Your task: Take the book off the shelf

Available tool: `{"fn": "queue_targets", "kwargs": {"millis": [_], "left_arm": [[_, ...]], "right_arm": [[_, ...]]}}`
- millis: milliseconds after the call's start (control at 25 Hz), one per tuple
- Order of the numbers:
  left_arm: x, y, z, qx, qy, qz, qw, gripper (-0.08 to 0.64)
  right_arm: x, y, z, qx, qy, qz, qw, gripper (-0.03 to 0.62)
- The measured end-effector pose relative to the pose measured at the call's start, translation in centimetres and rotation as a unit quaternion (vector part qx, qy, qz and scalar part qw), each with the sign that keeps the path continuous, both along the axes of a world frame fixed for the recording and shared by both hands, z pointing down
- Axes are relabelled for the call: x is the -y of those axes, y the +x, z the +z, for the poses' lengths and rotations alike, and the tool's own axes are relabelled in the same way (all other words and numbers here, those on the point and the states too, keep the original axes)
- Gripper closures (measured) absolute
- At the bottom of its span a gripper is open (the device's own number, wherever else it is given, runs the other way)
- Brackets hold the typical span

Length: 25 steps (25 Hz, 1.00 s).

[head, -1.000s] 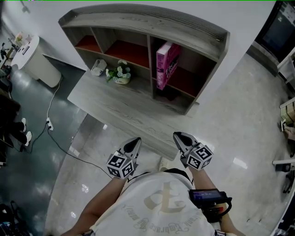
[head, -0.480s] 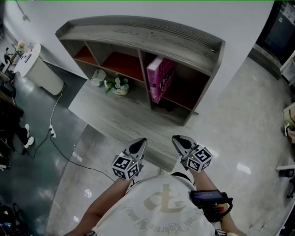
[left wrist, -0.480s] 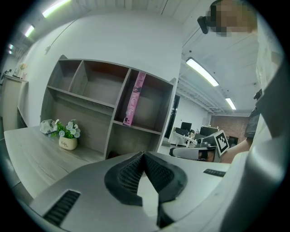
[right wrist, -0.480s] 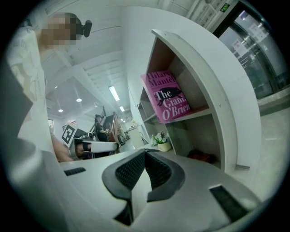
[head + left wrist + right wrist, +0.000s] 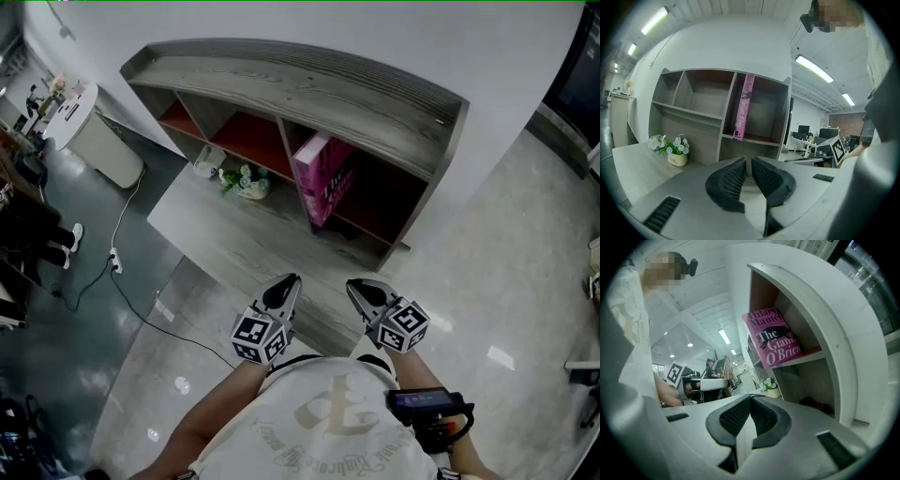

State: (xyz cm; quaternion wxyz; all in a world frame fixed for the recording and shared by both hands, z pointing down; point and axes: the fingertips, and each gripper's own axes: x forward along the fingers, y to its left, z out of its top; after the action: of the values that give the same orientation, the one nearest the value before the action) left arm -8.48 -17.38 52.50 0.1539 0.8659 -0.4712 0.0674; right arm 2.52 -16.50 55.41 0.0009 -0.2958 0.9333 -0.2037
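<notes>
Facing a grey wood-grain shelf unit with red-lined compartments, a person in a pale printed shirt holds two grippers out near the front edge of the matching grey wooden desktop on which the unit stands. The tall pink book has not been taken off the shelf. It stands on end on the upper board of the right-hand compartment, set against the divider at that compartment's left side, its cover lettered in white. Both grippers are well apart from it and point towards the unit. The left gripper has just been opening its jaws; they stand a narrow slit apart with nothing between them. The right gripper has its jaws drawn together at the tips, also empty. A small cream pot of white flowers sits on the desktop below the middle compartment – left of the book and clear of both grippers.
</notes>
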Motion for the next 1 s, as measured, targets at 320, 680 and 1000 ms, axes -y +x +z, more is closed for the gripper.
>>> {"fn": "queue_targets", "kwargs": {"millis": [320, 680, 1000], "left_arm": [[2.7, 1.9, -2.0, -0.004, 0.013, -0.004, 0.9999, 0.47], [6.7, 3.3, -5.2, 0.009, 0.032, -0.013, 0.9994, 0.318], [11.4, 4.0, -9.0, 0.024, 0.056, -0.031, 0.9977, 0.314]], "right_arm": [[1.0, -0.1, 0.8, 0.009, -0.001, -0.029, 1.0, 0.588], [1.3, 0.6, 0.9, 0.019, -0.006, -0.036, 0.999, 0.588], [1.7, 1.8, 0.8, 0.031, -0.01, -0.032, 0.999, 0.588]]}}
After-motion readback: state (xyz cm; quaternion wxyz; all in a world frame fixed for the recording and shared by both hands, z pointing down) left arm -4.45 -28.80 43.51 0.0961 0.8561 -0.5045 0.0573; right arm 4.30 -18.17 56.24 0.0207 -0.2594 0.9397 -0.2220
